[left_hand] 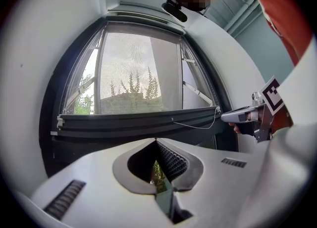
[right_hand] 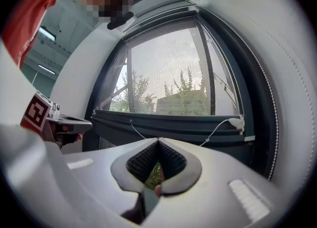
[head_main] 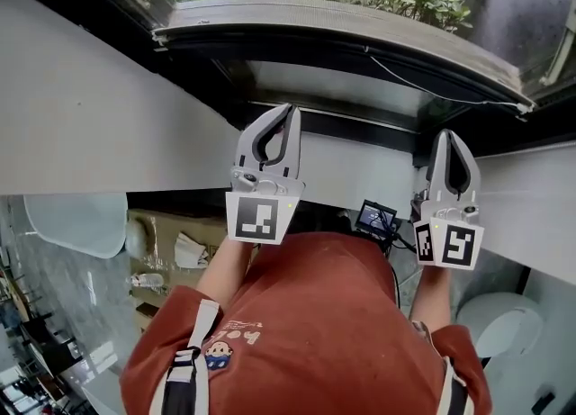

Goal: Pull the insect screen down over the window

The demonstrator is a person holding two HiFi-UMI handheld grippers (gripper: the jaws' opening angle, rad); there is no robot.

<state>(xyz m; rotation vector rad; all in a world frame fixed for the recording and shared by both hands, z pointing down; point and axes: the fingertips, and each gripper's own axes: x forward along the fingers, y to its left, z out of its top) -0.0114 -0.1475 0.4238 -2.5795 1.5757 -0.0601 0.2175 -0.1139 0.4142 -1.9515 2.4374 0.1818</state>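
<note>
The insect screen's grey mesh (left_hand: pixel 138 68) (right_hand: pixel 168 68) covers the window pane above its dark bottom rail (left_hand: pixel 138 121) (right_hand: pixel 173 126) (head_main: pixel 342 35). The rail sits low, just above the sill, and a thin white pull cord (left_hand: pixel 198 125) (right_hand: pixel 218 129) loops along it. My left gripper (head_main: pixel 287 114) (left_hand: pixel 157 142) points level at the wall below the rail, its jaws shut with nothing between them. To its right, my right gripper (head_main: pixel 448 138) (right_hand: pixel 158 142) is also shut and empty. Each shows in the other's view: right gripper (left_hand: pixel 233 117), left gripper (right_hand: pixel 79 121). Neither touches the rail or the cord.
A white wall (head_main: pixel 90 125) runs under the dark window sill (head_main: pixel 360 125). A small device with a screen (head_main: pixel 376 218) hangs below between the grippers. A bead chain (right_hand: pixel 270 113) runs down the right frame. A pale round seat (head_main: pixel 76 220) stands at the lower left.
</note>
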